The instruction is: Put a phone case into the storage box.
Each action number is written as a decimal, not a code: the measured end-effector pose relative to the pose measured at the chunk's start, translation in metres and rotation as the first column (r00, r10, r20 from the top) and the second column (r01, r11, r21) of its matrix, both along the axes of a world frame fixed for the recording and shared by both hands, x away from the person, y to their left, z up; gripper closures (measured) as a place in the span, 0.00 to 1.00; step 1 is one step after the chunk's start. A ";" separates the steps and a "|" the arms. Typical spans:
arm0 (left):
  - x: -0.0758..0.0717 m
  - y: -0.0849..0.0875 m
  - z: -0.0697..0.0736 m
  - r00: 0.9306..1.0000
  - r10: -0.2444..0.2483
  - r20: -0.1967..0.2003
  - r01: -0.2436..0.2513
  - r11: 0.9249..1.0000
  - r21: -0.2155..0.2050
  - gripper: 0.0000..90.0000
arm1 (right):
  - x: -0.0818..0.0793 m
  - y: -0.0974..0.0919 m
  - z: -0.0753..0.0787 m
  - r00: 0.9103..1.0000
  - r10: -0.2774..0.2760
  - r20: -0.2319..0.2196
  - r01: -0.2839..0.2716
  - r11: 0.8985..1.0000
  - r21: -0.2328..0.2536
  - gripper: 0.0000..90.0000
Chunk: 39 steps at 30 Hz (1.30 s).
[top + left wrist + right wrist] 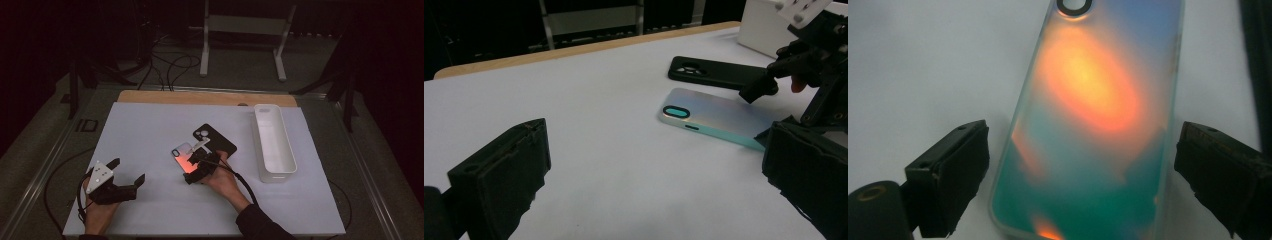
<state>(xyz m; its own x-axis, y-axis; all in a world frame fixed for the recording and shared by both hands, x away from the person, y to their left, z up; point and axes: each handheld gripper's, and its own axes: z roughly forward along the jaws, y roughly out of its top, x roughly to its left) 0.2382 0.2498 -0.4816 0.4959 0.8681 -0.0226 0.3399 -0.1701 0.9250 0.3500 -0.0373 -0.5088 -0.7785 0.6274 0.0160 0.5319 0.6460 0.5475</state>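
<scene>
While the right gripper (pixel 1080 170) is straddling the iridescent glossy phone case (pixel 1088 125), fingers released, close squarely on its long edges; left gripper (pixel 117 182) is idling released.

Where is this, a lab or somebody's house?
Probably a lab or recording studio: a white-topped table in a dark room, cables on the floor, and a metal stand behind.

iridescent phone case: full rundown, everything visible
The iridescent phone case lies flat on the white table, glossy, shimmering orange to teal, with a dark-ringed oval camera cutout at its far end and a side slot. The black case lies just beyond it. The right tool is open, jaws straddling its near end, apparently not yet gripping.
</scene>
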 end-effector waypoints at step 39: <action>0.004 -0.007 0.002 0.998 -0.006 -0.058 0.004 0.999 -0.036 0.00 | -0.014 -0.008 0.030 0.999 -0.031 0.043 0.027 0.995 0.099 0.19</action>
<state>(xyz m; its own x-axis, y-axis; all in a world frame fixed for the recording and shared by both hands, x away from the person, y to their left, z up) 0.2420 0.2432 -0.4791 0.4971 0.8638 -0.0820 0.3921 -0.1393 0.9093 0.3356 -0.0452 -0.4791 -0.7612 0.6470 0.0447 0.5237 0.5726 0.6308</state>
